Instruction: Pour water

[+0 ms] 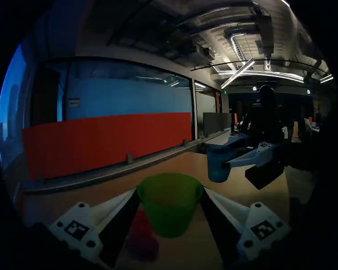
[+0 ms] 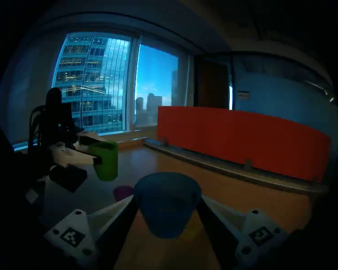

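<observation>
Shows two grippers, two cups, one wooden table (image 1: pixel 187 162).

Left gripper view: clamps one green cup (image 1: pixel 170 211) upright between both fingers of the left gripper (image 1: pixel 170 193), jaws closed on its sides, above one purple disc (image 1: pixel 142 245) lying on the tabletop. Farther right, holds one blue cup (image 1: pixel 216 168) in the right gripper (image 1: pixel 223 157), over the table.

Right gripper view: grips the blue cup upright, both fingers pressing its walls; places the green cup at left, near the purple disc.

Behind the table, one red panel (image 1: pixel 110 139). Too dark to tell whether either cup contains water.
</observation>
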A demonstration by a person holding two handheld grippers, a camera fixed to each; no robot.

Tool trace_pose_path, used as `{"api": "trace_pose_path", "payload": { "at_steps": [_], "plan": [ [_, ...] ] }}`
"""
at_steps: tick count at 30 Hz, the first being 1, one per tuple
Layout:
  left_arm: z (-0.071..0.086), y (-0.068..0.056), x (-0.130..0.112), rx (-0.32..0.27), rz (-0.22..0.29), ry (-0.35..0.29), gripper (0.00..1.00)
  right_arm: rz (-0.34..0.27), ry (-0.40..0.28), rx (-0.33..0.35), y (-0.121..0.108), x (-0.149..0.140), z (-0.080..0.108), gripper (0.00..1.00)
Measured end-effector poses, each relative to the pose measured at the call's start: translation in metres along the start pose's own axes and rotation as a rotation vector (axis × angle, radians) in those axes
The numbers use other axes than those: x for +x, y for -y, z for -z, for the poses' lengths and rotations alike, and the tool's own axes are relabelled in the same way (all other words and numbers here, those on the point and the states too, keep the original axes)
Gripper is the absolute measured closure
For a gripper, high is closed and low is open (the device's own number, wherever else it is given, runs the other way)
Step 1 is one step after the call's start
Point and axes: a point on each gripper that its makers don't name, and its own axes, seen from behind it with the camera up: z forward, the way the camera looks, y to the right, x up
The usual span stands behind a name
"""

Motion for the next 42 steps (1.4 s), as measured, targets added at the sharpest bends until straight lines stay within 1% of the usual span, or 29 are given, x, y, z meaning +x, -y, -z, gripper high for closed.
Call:
{"api": "trace_pose_path", "payload": {
  "at_steps": [8,14,20,33,42],
  "plan": [
    [0.002,-0.002,0.001,-0.004,-0.01,0.001,0.11,0.014,-0.01,0.006,0.002,0.009,-0.001,0.11],
    [0.002,-0.005,0.002,-0.012,-0.008,-0.001,0.11,0.031,-0.026,0.015,0.002,0.023,-0.003,0.11],
    [0.001,-0.011,0.002,-0.019,-0.007,-0.002,0.11,0.062,-0.043,0.022,0.002,0.04,-0.005,0.11],
    [0.001,-0.019,-0.001,-0.036,-0.007,0.001,0.11,0.185,-0.076,0.042,0.006,0.075,-0.014,0.11],
    [0.0,-0.022,-0.002,-0.045,-0.007,0.005,0.11,0.271,-0.091,0.045,0.004,0.094,-0.022,0.11]
  ]
}}
